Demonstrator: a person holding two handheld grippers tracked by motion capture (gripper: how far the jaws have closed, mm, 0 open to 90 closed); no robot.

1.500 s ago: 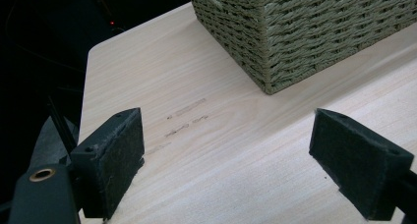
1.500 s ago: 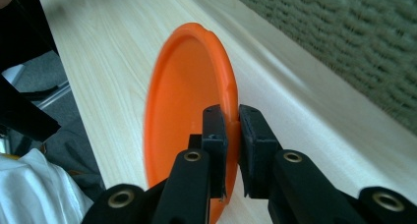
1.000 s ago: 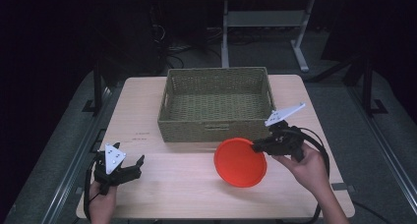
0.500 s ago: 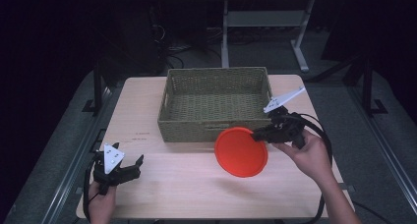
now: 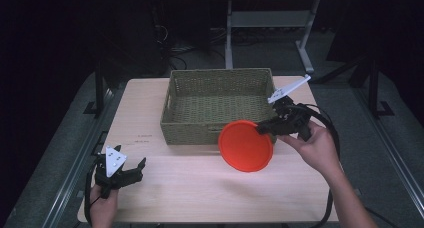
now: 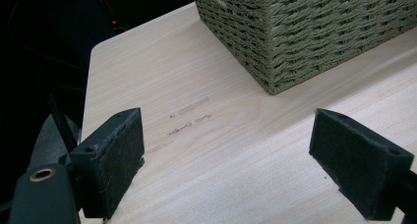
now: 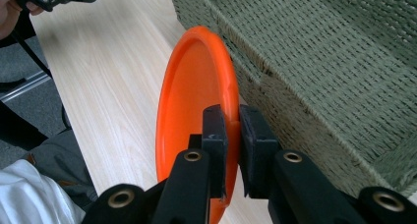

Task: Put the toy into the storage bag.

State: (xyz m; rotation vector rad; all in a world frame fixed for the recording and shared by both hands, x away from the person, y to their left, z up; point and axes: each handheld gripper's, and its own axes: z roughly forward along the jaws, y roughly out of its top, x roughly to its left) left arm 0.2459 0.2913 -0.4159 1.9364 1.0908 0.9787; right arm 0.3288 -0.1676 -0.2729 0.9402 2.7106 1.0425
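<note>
An orange plate [image 5: 245,145] hangs tilted above the table, just in front of the woven basket's near right corner. My right gripper [image 5: 264,129] is shut on its rim. In the right gripper view the two pads [image 7: 216,130] pinch the orange plate [image 7: 189,101] edge-on, right beside the basket's wall [image 7: 314,81]. My left gripper [image 5: 127,175] rests low at the table's near left corner, held by a hand. Its jaws stand wide open, and the left gripper view has bare wood between its pads [image 6: 115,155].
The olive woven basket [image 5: 220,132] sits at the table's far middle and looks empty inside. Its corner [image 6: 275,62] rises ahead of my left gripper. Pale wooden table [image 5: 200,188] spreads between both hands. Dark floor and metal frame legs lie beyond the far edge.
My right gripper has lifted the orange plate up and toward the basket's near right corner. The left gripper has stayed in place.
</note>
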